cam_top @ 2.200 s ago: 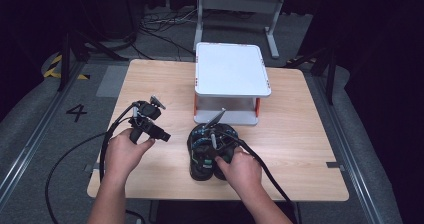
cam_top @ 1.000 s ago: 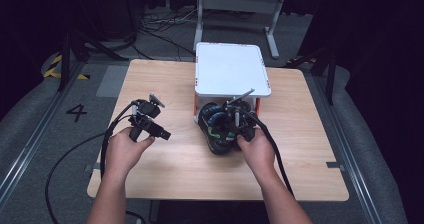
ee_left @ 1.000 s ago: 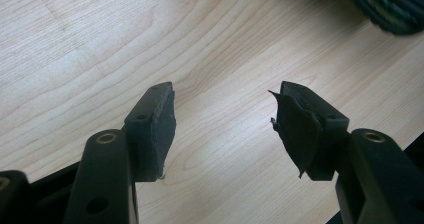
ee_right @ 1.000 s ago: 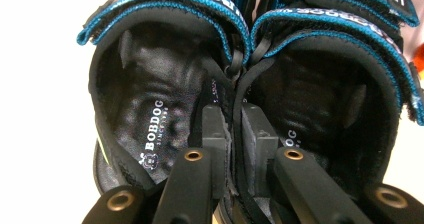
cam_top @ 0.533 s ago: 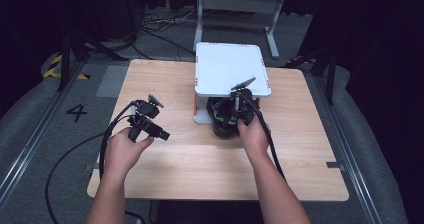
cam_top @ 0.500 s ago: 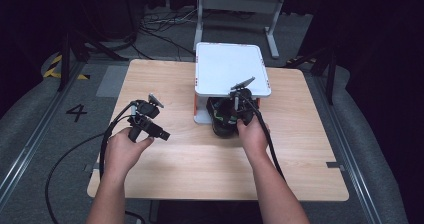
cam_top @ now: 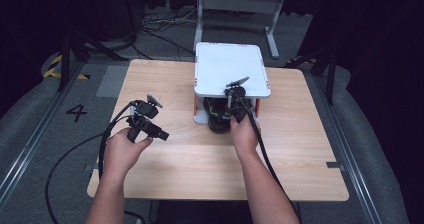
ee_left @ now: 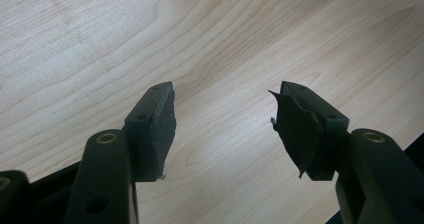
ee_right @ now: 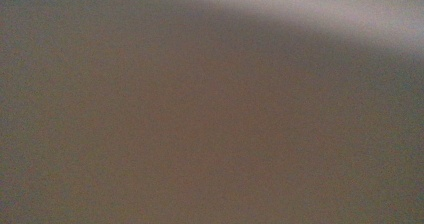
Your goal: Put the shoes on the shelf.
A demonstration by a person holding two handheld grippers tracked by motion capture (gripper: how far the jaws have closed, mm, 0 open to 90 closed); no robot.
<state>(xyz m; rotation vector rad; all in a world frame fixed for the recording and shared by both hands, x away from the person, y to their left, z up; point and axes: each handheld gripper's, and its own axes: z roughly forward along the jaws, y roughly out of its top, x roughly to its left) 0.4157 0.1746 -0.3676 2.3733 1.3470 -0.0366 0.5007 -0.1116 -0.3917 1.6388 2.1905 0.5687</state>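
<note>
**On the bench: right gripper at the shelf mouth, left gripper idling wide**

On the wooden table [cam_top: 300,134] a small white-topped shelf [cam_top: 231,74] with red-orange legs is standing near the far edge. From the high view, the right hand [cam_top: 244,134] is holding the right gripper [cam_top: 231,115] against the front opening of the shelf, and a dark pair of shoes or sandals [cam_top: 216,118] is sitting half under the white top, just left of the gripper and touching or nearly touching it. Whether the jaws are closing on the dark object cannot be told: the hand and the gripper body are covering them. The right gripper's cable [cam_top: 262,151] is trailing back along the forearm.

The right gripper view is giving no help here, showing a blurred grey-brown surface with a paler band along the top; nothing in it is resolving.

The left hand [cam_top: 122,151] is holding the left gripper [cam_top: 161,134] over the left part of the table, well apart from the shelf, with its cable [cam_top: 102,149] looping off the near-left edge. The left gripper view is supplying what the high view cannot: the jaws are standing wide apart with bare wood grain between them, holding nothing. The right-hand pad [ee_left: 295,129] in that view is looking torn and peeling at its edge, while the other pad [ee_left: 162,126] is sitting flatter
</note>
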